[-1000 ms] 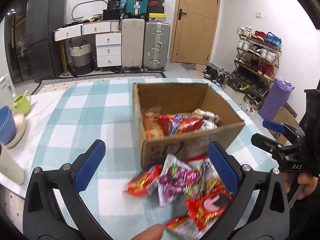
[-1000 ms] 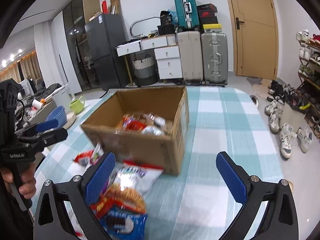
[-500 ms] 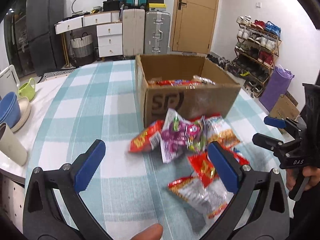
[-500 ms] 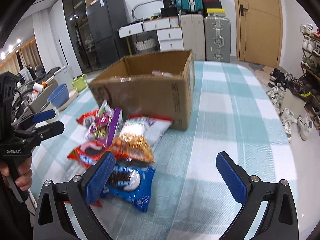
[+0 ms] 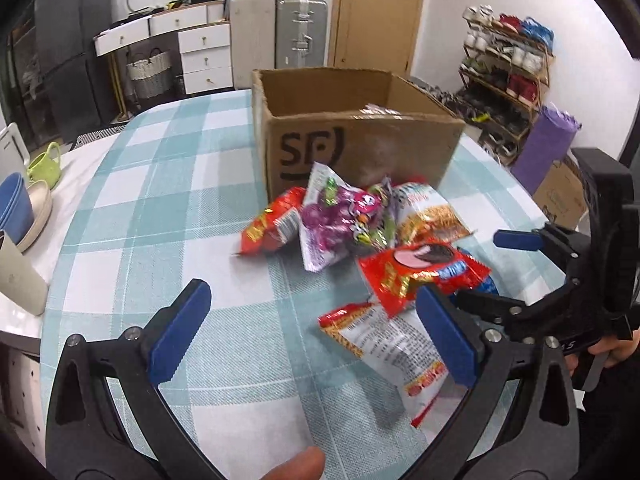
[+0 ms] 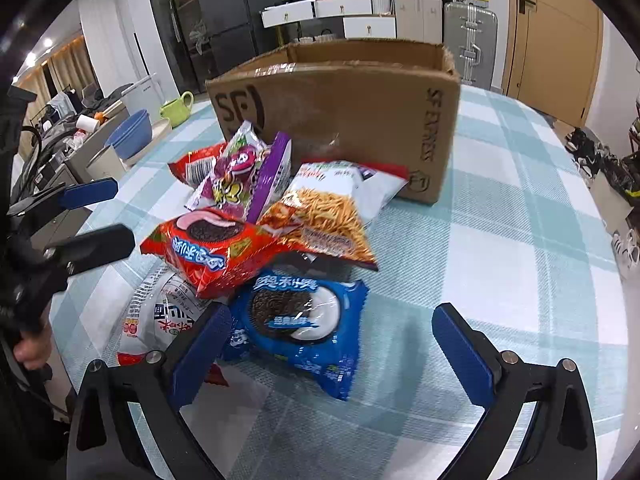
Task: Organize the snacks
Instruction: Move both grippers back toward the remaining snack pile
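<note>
A pile of snack packs lies on the checked tablecloth [image 5: 168, 216] just in front of the cardboard box [image 6: 340, 112]. The blue pack [image 6: 298, 322] lies nearest, with the red pack [image 6: 212, 246] overlapping the white pack [image 5: 388, 344] to its left. The left gripper [image 5: 308, 336] and right gripper [image 6: 332, 360] hover near the pile, jaws spread and empty.

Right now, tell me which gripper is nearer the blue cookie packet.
Right. The right gripper is open directly over the blue cookie packet, which lies between its fingers. The left gripper, also open, sits farther off beyond the white snack bag.
</note>
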A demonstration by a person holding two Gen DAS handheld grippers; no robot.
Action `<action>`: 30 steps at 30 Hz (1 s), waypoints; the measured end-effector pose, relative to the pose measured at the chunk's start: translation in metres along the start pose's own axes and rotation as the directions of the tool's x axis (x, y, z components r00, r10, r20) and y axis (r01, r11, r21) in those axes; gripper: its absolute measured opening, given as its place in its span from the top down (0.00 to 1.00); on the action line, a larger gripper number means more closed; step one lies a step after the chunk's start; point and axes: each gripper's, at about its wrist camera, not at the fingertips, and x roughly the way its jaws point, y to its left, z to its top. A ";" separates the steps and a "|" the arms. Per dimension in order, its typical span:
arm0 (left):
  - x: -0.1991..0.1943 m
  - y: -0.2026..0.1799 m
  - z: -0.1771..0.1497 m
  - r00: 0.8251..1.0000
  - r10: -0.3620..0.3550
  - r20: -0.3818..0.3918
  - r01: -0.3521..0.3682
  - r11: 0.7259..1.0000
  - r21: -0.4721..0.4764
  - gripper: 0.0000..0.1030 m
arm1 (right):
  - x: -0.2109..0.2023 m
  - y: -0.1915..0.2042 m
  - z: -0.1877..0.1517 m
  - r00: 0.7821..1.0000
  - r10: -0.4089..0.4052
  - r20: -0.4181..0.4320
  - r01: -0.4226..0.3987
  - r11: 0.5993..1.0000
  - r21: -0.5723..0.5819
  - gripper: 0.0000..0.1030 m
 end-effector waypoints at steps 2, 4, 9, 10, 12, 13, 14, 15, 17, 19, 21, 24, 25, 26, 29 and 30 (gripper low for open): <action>0.002 -0.005 -0.001 1.000 -0.017 -0.021 0.018 1.000 0.014 0.01 | 0.004 0.003 0.000 1.000 -0.017 -0.004 0.017 1.000 -0.006 0.01; 0.004 -0.010 -0.003 0.999 -0.028 -0.036 0.029 0.999 0.026 0.01 | 0.005 0.003 -0.001 1.000 -0.028 -0.009 0.028 1.000 -0.014 0.01; 0.009 -0.021 -0.006 0.996 -0.054 -0.065 0.056 0.998 0.032 0.01 | 0.006 -0.010 -0.003 0.999 -0.041 -0.032 0.041 0.999 -0.017 0.01; 0.009 -0.022 -0.007 0.996 -0.060 -0.070 0.062 0.998 0.031 0.01 | 0.005 -0.013 -0.004 0.999 -0.041 -0.033 0.040 0.999 -0.012 0.01; 0.013 -0.024 -0.008 0.994 -0.066 -0.085 0.069 0.997 0.028 0.01 | 0.006 -0.018 -0.003 0.998 -0.042 -0.040 0.042 0.999 -0.002 0.01; 0.015 -0.025 -0.009 0.993 -0.068 -0.093 0.071 0.997 0.025 0.01 | 0.006 -0.020 -0.003 0.998 -0.043 -0.043 0.043 0.999 -0.002 0.01; 0.017 -0.027 -0.010 0.992 -0.072 -0.102 0.075 0.997 0.021 0.01 | 0.005 -0.019 -0.002 0.998 -0.045 -0.042 0.045 0.999 -0.005 0.01; 0.019 -0.028 -0.011 0.991 -0.080 -0.110 0.082 0.997 0.014 0.01 | 0.004 -0.018 -0.002 0.998 -0.049 -0.044 0.048 0.999 -0.013 0.01; 0.024 -0.030 -0.012 0.986 -0.106 -0.128 0.106 0.994 -0.006 0.01 | 0.004 -0.018 -0.003 0.998 -0.054 -0.044 0.053 0.998 -0.023 0.01; 0.029 -0.032 -0.013 0.979 -0.138 -0.147 0.134 0.990 -0.036 0.01 | 0.004 -0.018 -0.003 0.998 -0.053 -0.046 0.051 0.998 -0.027 0.01; 0.036 -0.034 -0.014 0.976 -0.146 -0.163 0.137 0.989 -0.063 0.01 | 0.004 -0.020 -0.005 0.998 -0.050 -0.049 0.049 0.998 -0.027 0.01; 0.042 -0.036 -0.016 0.978 -0.121 -0.169 0.108 0.991 -0.085 0.01 | 0.004 -0.020 -0.005 0.997 -0.049 -0.052 0.048 0.998 -0.032 0.01; 0.043 -0.037 -0.017 0.977 -0.120 -0.175 0.108 0.991 -0.076 0.01 | 0.005 -0.020 -0.005 0.997 -0.050 -0.052 0.048 0.998 -0.032 0.01; 0.043 -0.036 -0.017 0.977 -0.121 -0.177 0.110 0.991 -0.070 0.01 | 0.004 -0.019 -0.006 0.997 -0.050 -0.052 0.048 0.998 -0.033 0.01; 0.042 -0.028 -0.019 0.970 -0.140 -0.197 0.130 0.990 -0.062 0.01 | 0.004 -0.017 -0.008 0.997 -0.054 -0.052 0.052 0.998 -0.041 0.01; 0.041 -0.025 -0.019 0.968 -0.145 -0.204 0.136 0.989 -0.060 0.01 | 0.004 -0.016 -0.008 0.997 -0.055 -0.050 0.053 0.998 -0.045 0.01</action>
